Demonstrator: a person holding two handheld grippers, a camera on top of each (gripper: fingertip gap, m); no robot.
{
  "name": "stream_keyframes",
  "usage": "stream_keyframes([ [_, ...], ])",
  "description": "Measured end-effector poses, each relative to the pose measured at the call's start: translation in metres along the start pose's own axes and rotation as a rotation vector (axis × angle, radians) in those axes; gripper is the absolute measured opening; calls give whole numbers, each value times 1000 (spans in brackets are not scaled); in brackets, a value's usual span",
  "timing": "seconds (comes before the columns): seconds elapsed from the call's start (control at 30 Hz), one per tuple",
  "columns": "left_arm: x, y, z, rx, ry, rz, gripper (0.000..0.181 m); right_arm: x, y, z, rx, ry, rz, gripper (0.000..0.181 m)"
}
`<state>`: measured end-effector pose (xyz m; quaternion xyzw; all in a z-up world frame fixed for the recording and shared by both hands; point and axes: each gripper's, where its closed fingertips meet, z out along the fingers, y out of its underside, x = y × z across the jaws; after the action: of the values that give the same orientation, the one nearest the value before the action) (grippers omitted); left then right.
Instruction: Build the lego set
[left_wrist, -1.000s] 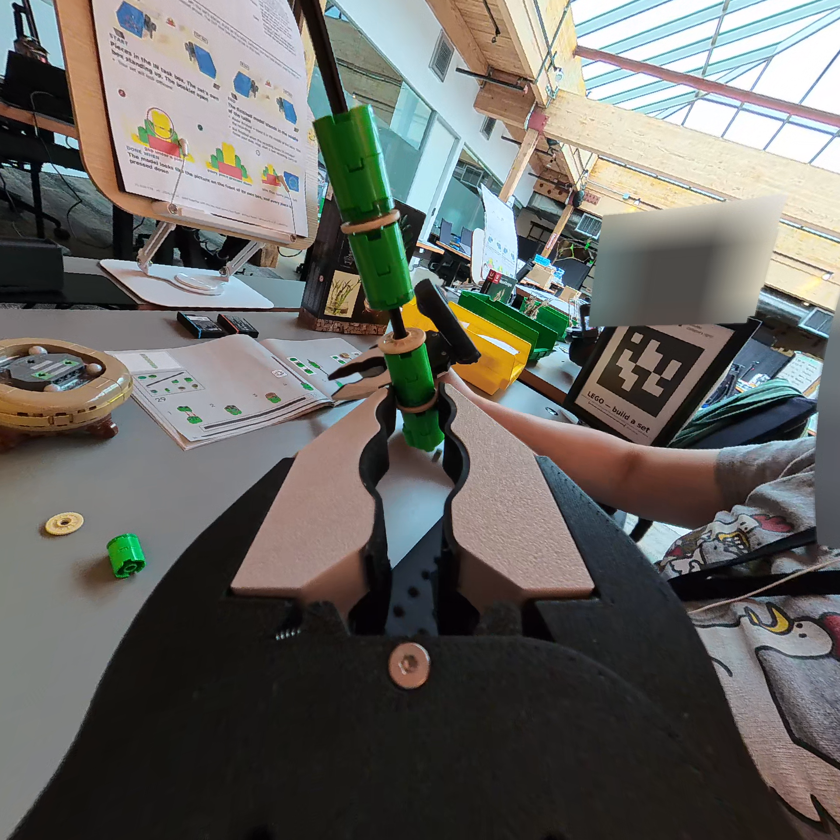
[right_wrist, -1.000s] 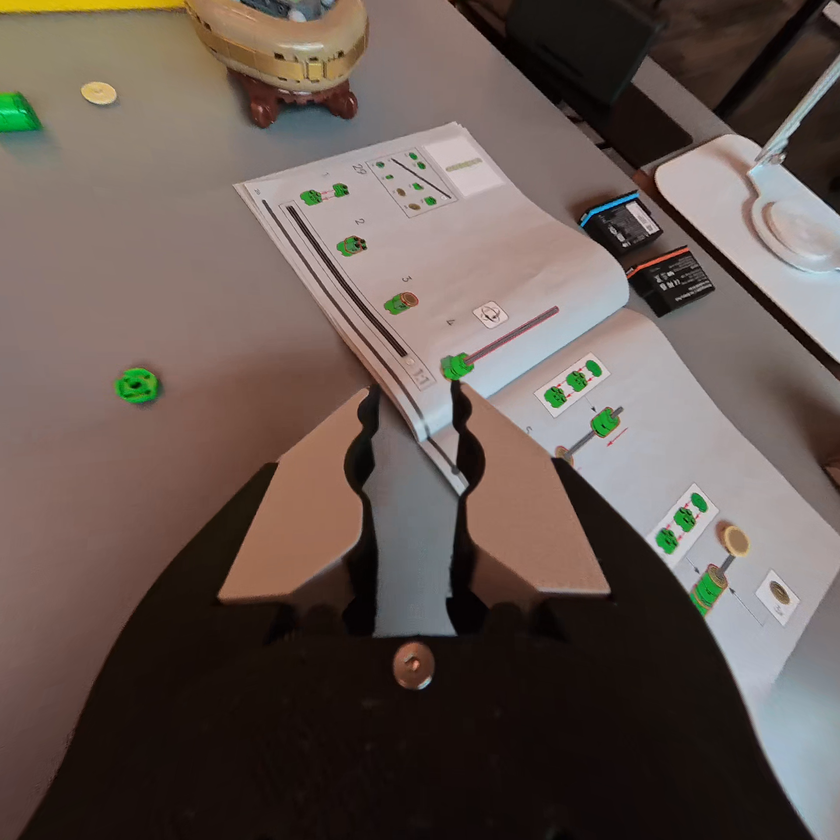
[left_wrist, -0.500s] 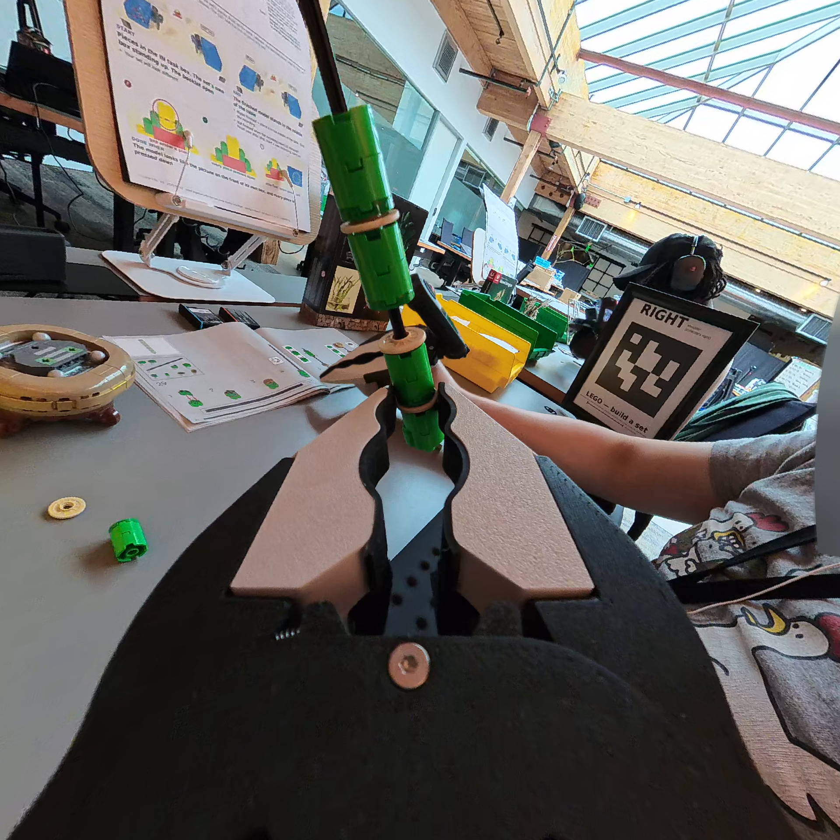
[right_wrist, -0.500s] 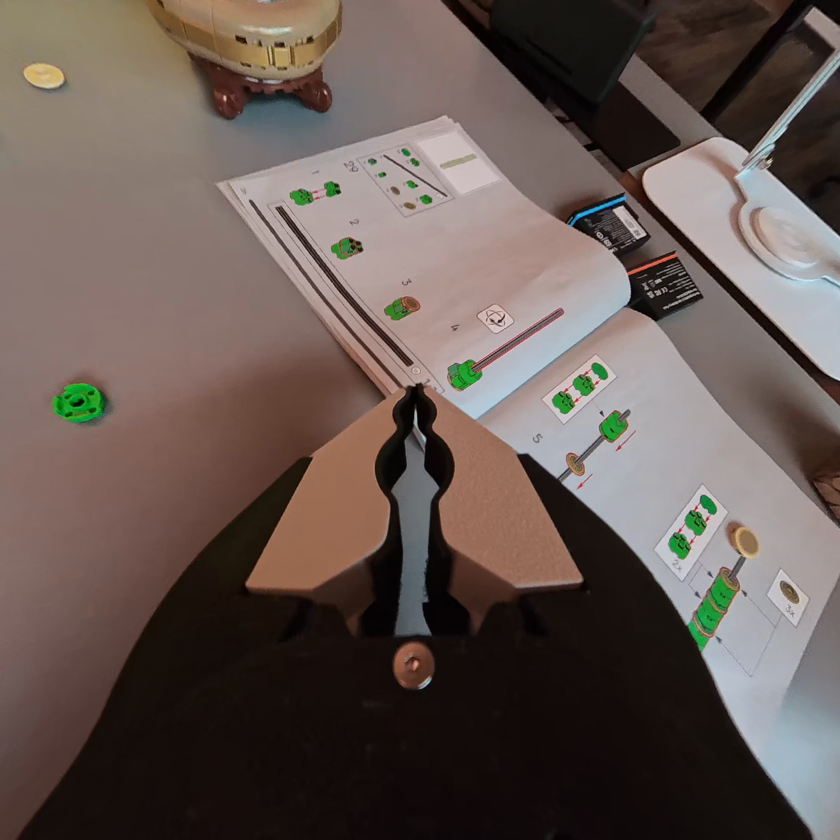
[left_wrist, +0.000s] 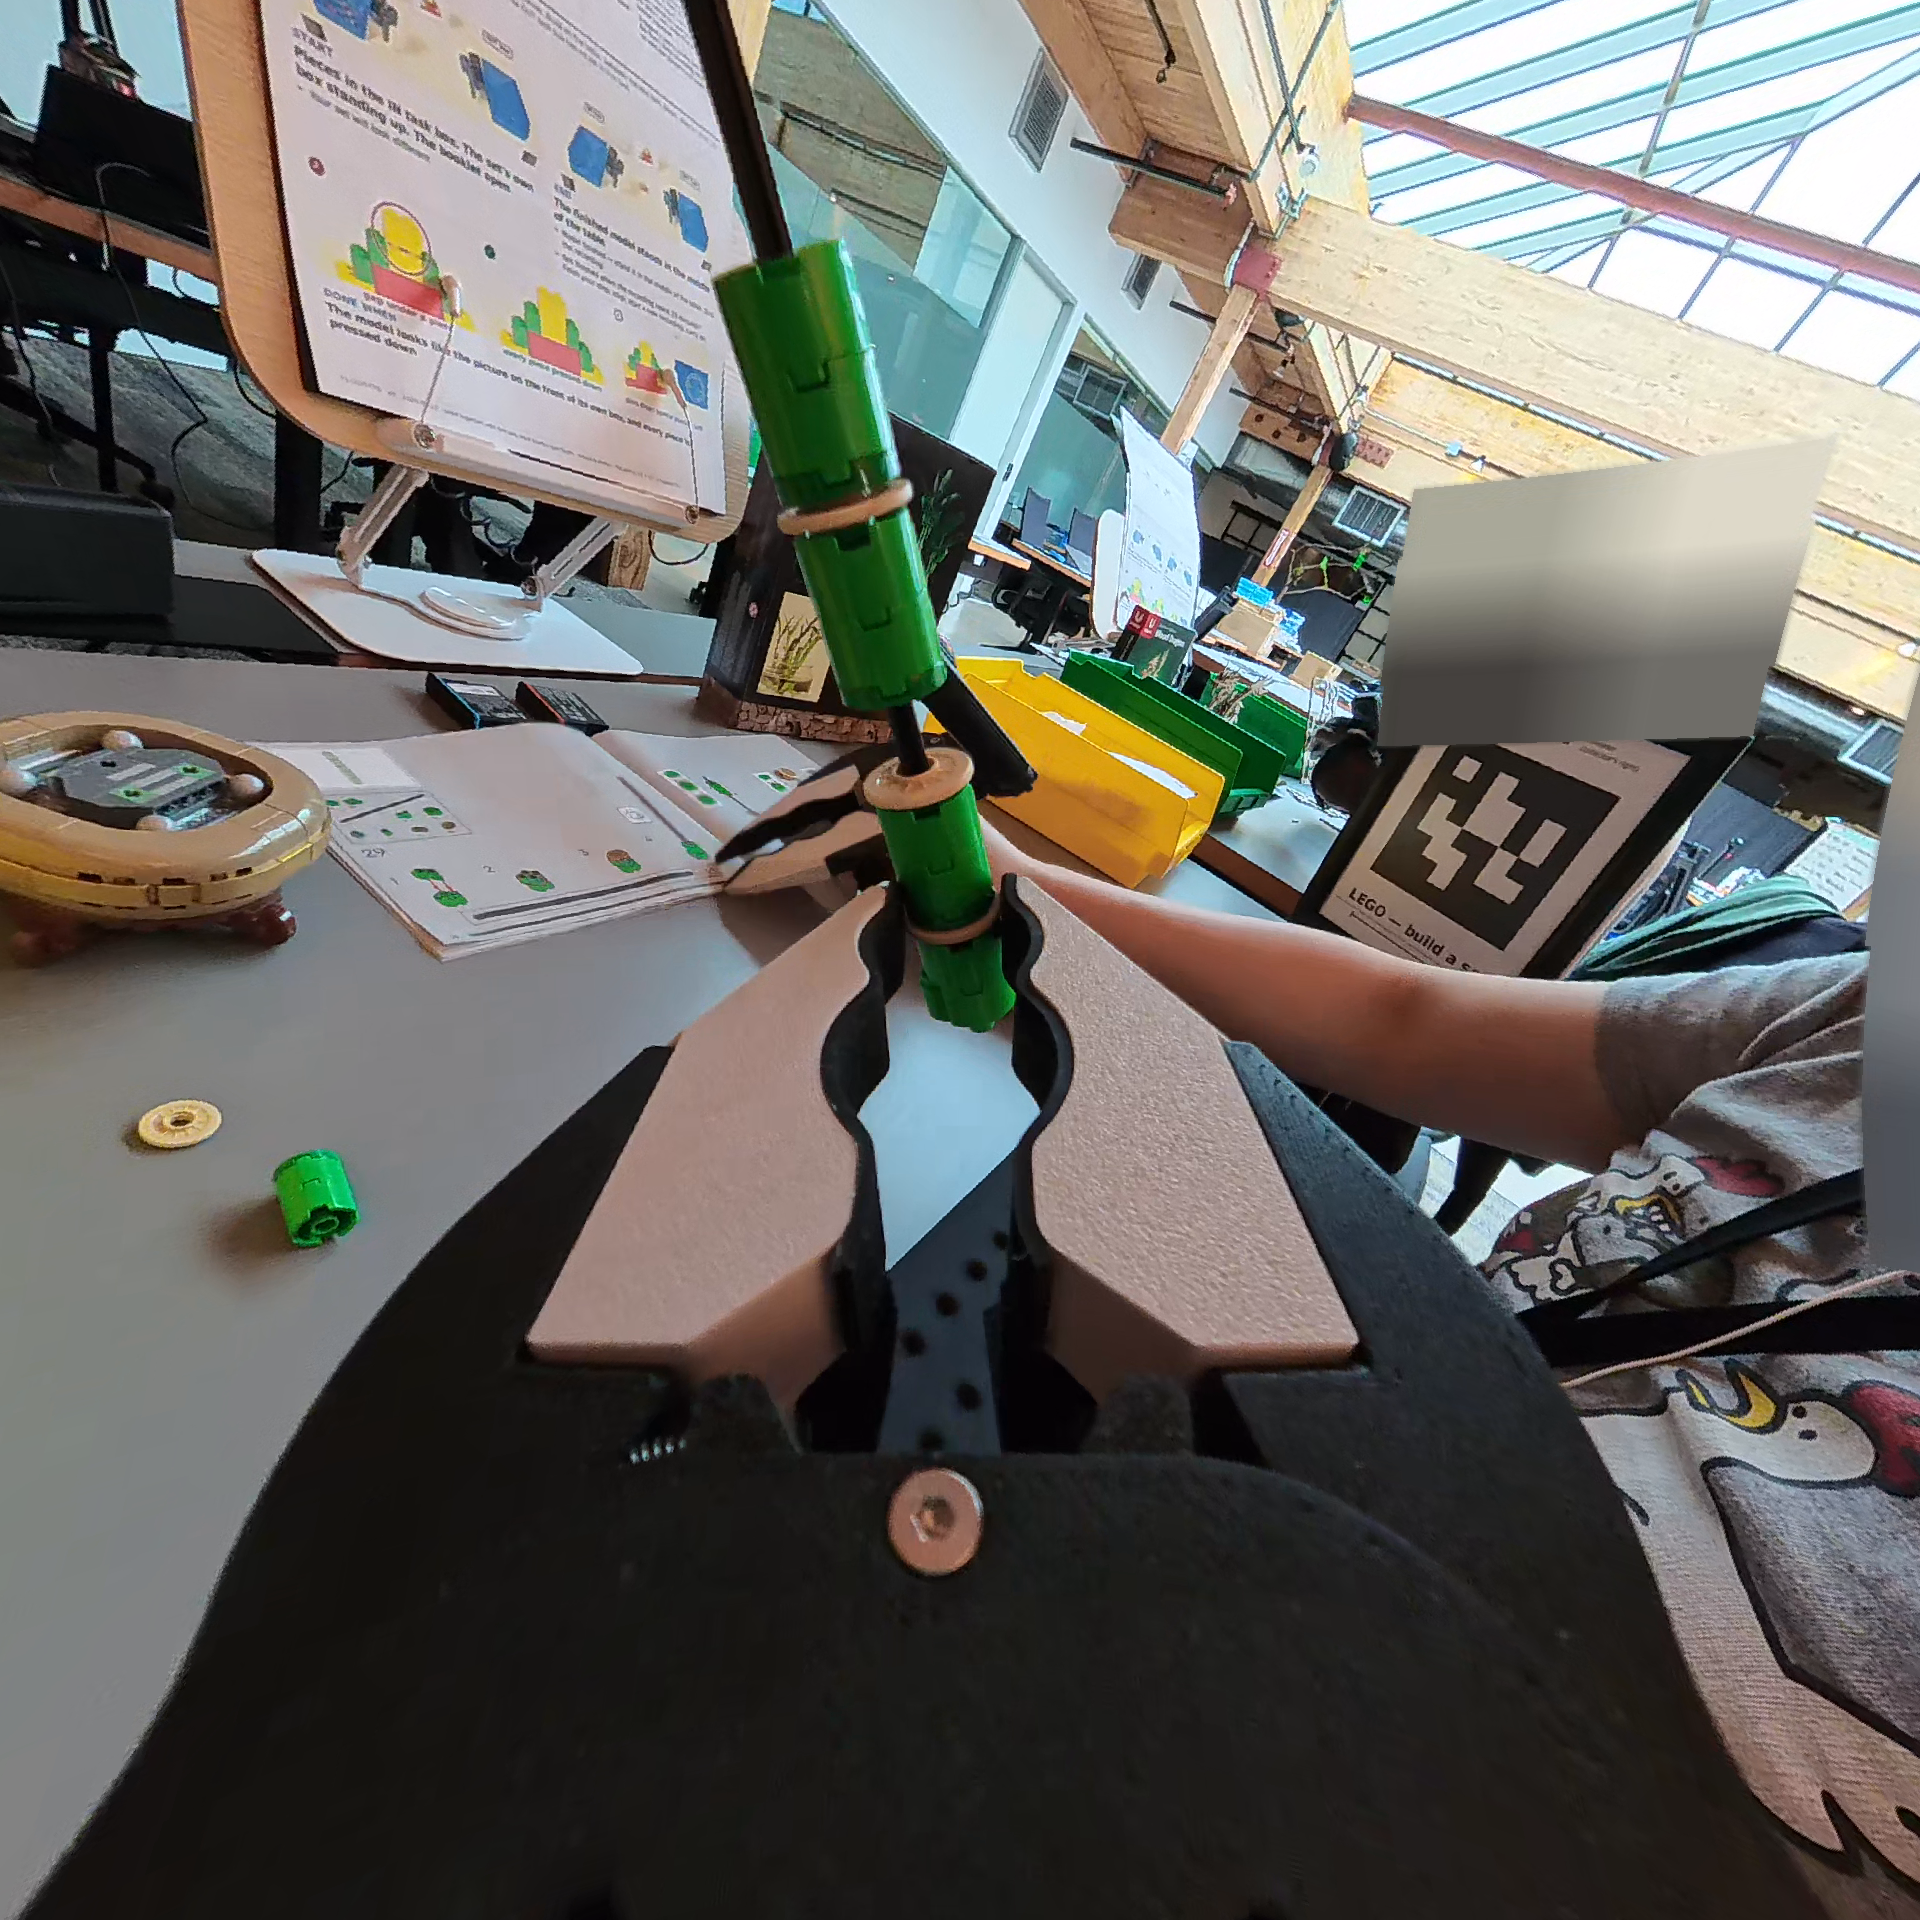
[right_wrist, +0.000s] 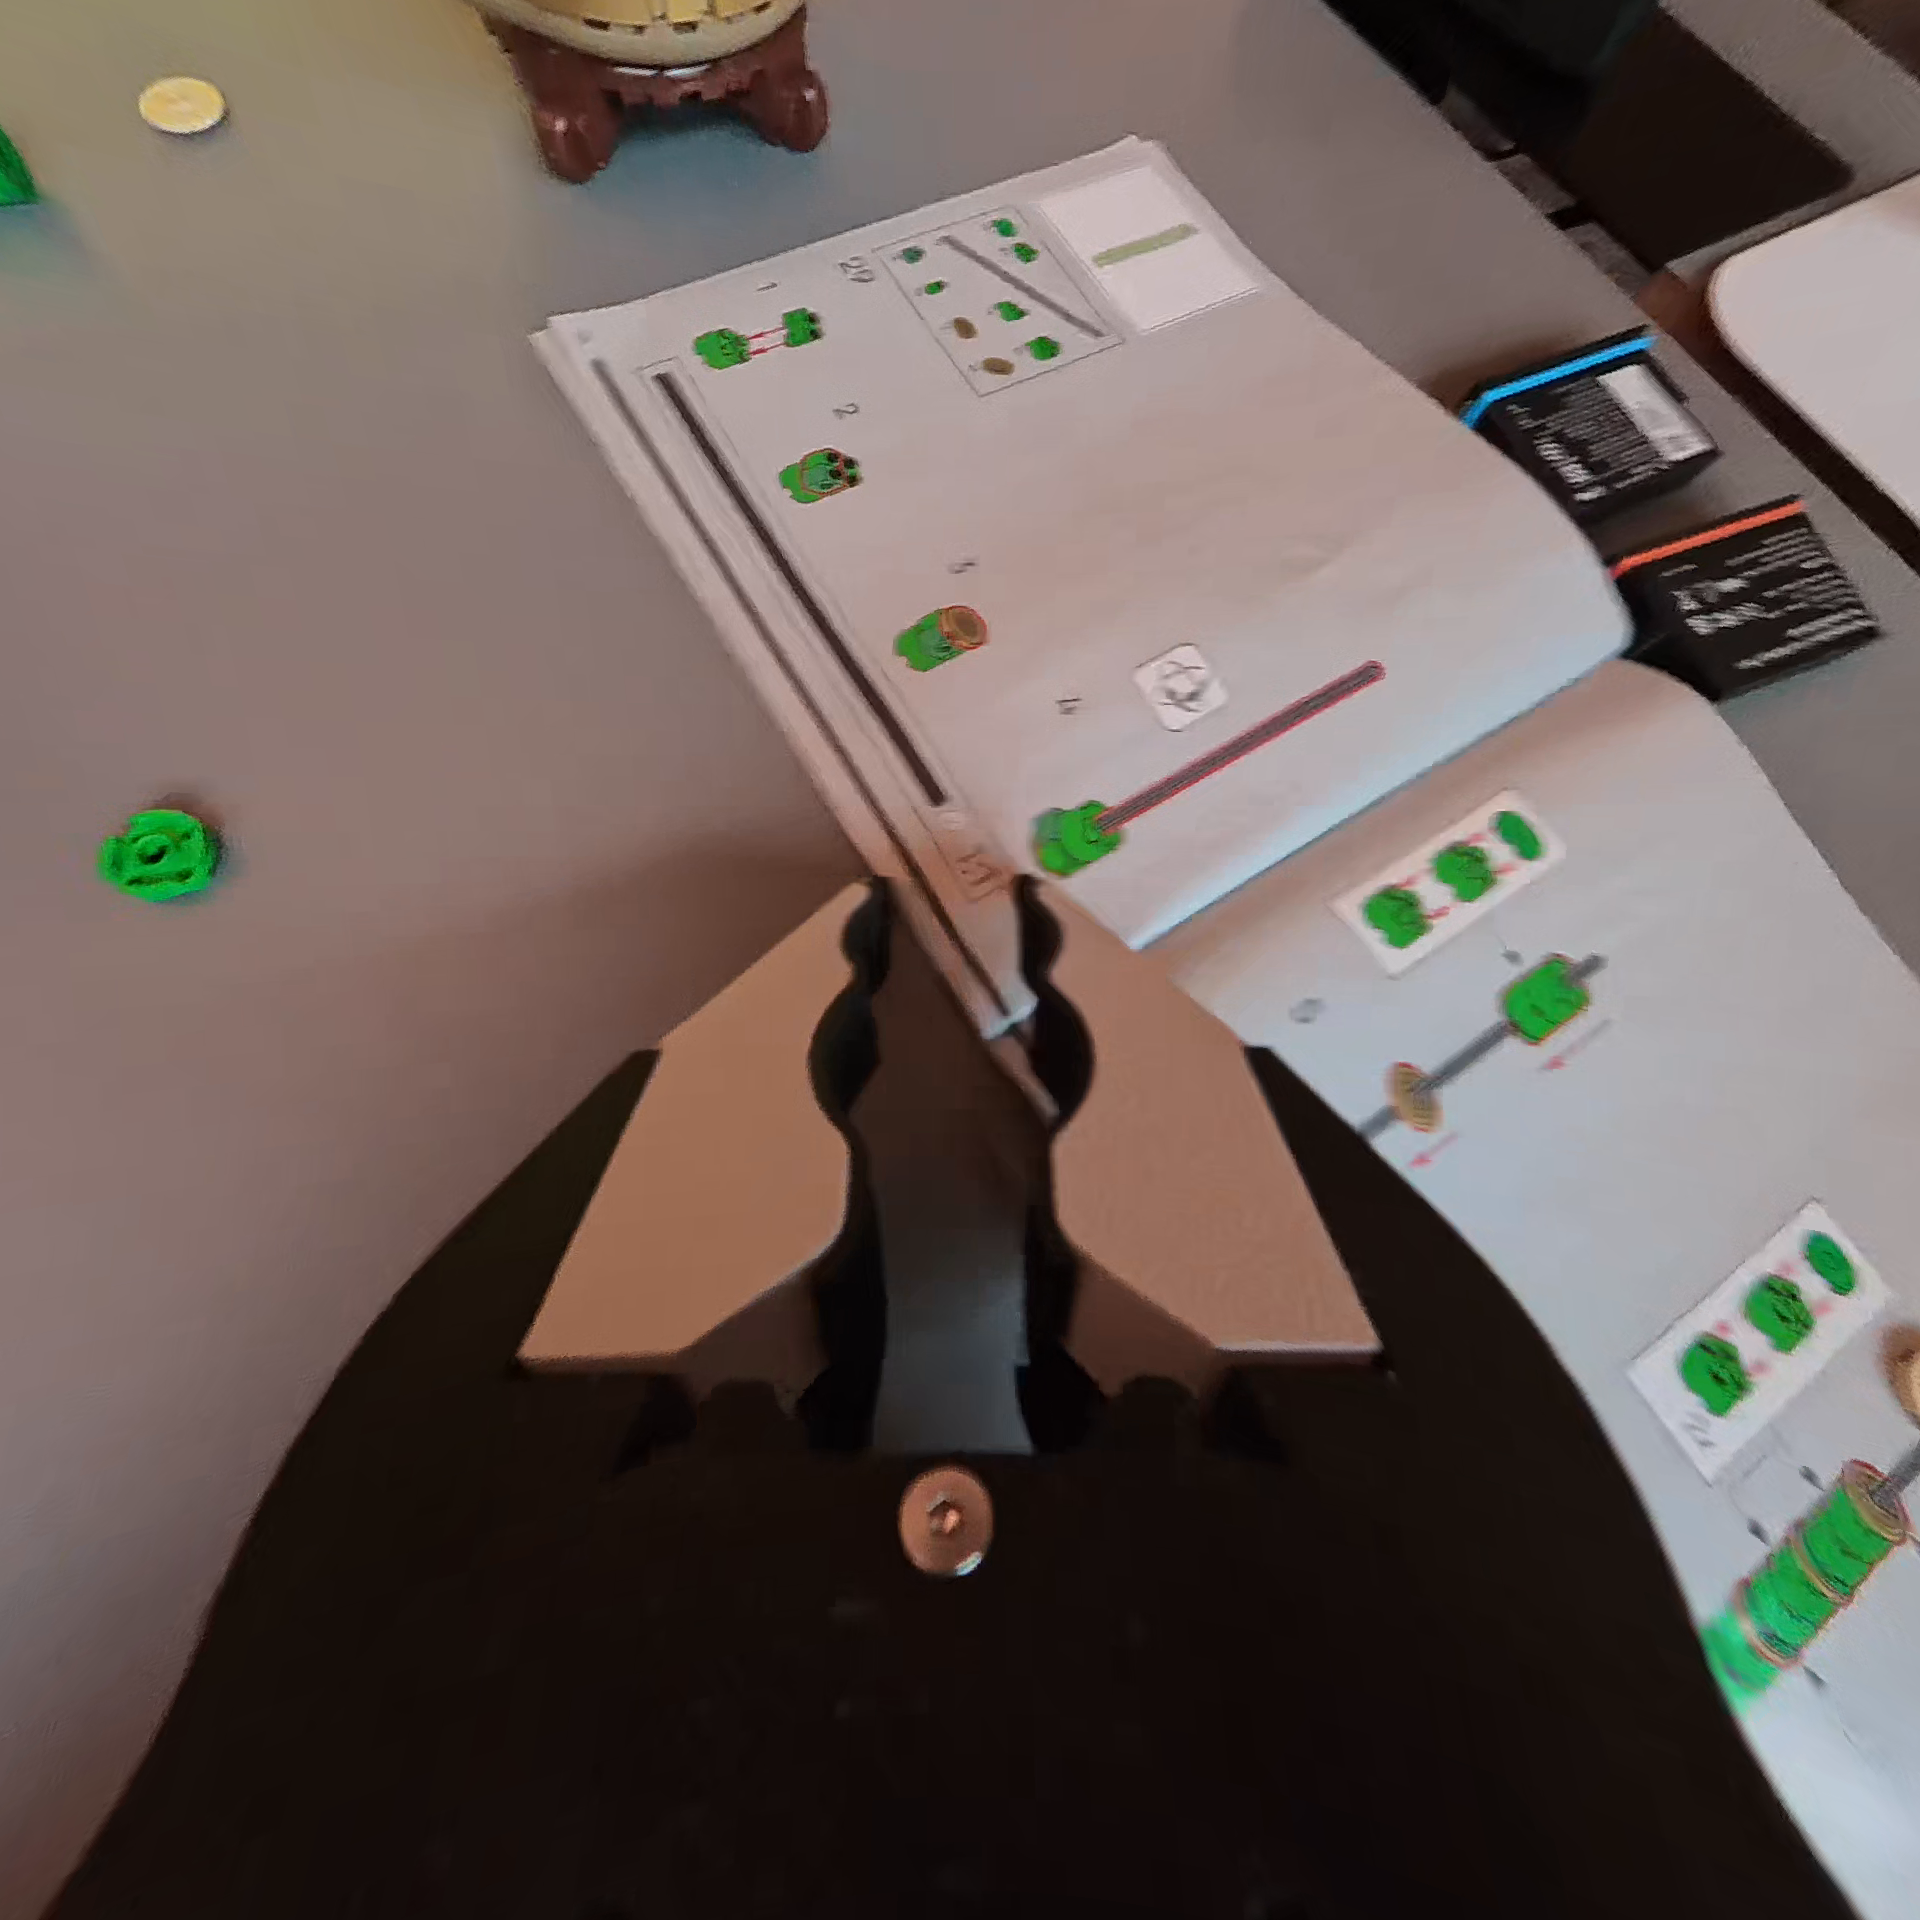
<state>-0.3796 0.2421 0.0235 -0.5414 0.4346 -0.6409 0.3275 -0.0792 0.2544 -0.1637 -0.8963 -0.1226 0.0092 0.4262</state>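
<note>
The left gripper (left_wrist: 951, 914) clamps the bottom of one black axle threaded with green cylinders (left_wrist: 831, 488) and three tan discs. The right gripper (right_wrist: 948, 894), parted and empty, hovers over the instruction booklet (right_wrist: 1195, 520). One loose green cylinder (left_wrist: 315, 1198) and one tan disc (left_wrist: 180, 1124) lie on the grey table (left_wrist: 436, 1039).

Glossy green plastic stalk (left_wrist: 868, 582); matt paper booklet (right_wrist: 1195, 540); smooth matt grey worktop (left_wrist: 312, 997); wooden beams (left_wrist: 1558, 343).
</note>
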Motion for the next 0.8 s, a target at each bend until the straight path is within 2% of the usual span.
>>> stream_keyframes([
  [0.03,0,0,1,-3,0,1,15,-6,0,1,-5,-33,-8,7],
  [0.1,1,0,2,-7,5,3,15,-8,-1,1,-6,-28,-18,0],
  [0.3,3,2,6,-15,18,3,15,-9,0,-3,-25,-5,-77,0],
  [0.43,3,4,6,-21,18,-1,15,-5,-11,-13,24,-2,-72,0],
  [0.53,3,4,5,-21,14,-2,15,-1,-20,-22,55,-15,-179,0],
  [0.57,4,3,4,-24,13,-2,15,5,-23,-24,50,-11,-233,5],
  [0.63,4,3,3,-35,7,7,15,16,-29,-22,2,-62,-264,56],
  [0.7,6,2,3,-39,0,19,15,19,-36,-16,-70,-220,-213,90],
  [0.8,8,3,3,-43,-5,25,15,37,-41,-2,-167,-321,-280,129],
])
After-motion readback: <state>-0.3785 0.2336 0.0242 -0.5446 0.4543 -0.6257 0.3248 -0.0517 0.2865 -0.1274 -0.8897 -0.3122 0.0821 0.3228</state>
